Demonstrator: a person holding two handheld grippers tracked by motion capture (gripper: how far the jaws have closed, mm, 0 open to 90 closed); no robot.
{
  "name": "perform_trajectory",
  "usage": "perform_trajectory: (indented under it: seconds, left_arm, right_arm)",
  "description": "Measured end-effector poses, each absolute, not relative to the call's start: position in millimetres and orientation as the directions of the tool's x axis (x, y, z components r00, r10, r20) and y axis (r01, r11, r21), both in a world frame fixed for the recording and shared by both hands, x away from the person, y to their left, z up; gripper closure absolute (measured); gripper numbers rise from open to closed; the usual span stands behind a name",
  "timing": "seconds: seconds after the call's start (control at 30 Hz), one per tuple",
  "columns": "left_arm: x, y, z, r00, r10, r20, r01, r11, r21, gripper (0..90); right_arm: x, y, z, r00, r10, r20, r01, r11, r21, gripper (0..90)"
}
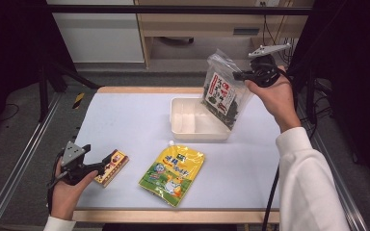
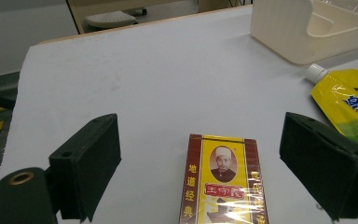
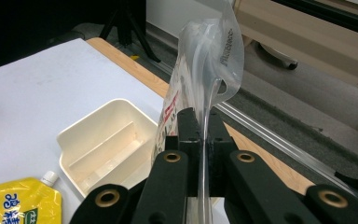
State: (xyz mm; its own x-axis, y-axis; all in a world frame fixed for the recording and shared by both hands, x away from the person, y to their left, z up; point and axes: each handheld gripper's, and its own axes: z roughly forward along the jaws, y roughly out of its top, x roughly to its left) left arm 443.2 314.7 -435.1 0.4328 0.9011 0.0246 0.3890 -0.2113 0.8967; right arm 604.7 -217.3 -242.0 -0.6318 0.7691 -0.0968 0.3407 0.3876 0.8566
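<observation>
The right gripper (image 1: 238, 75) is pinched on the clear top edge of the bag (image 1: 223, 92), a see-through pouch of dark dried stuff with a red and white label; the bag hangs over the far right part of the counter (image 1: 139, 120), its lower end dipping at the right end of the tray (image 1: 192, 126), though whether it touches the tray I cannot tell; in the right gripper view the jaws stand pressed together with the thin film (image 3: 208, 135) caught between them. The bag looks light and soft; the film crinkles and folds, so it will likely swing and twist under the grip, and the smooth plastic could slip if the pinch loosens; the sealed top strip is the best hold, flat and free of contents, whereas a grip lower down would probably crush the brittle pieces inside. The left gripper (image 1: 107, 164) rests near the near left corner with its jaws spread wide, either side of the box (image 2: 223, 179) without pressing it; the box looks stiff and light in glossy wrap, best taken across its narrow sides. The yellow pouch (image 1: 172, 173) lies flat by the near edge, between box and tray; it looks limp and heavier, with a stiff spout (image 2: 316, 73).
</observation>
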Motion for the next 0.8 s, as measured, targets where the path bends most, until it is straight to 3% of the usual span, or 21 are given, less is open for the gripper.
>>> perform_trajectory:
  seconds: [0.3, 0.8]
  left_arm:
    - [443.3, 314.9, -435.4, 0.435, 0.900, 0.021, 0.391, -0.210, 0.896, 11.8]
    - [444.3, 312.6, -437.8, 0.444, 0.896, 0.019, 0.400, -0.217, 0.890, 11.5]
  right_arm:
    - [608.3, -210.8, -242.2, -0.631, 0.770, -0.095, 0.348, 0.390, 0.852, 88.4]
    - [616.3, -208.9, -270.5, -0.646, 0.763, -0.035, 0.392, 0.371, 0.842, 88.3]
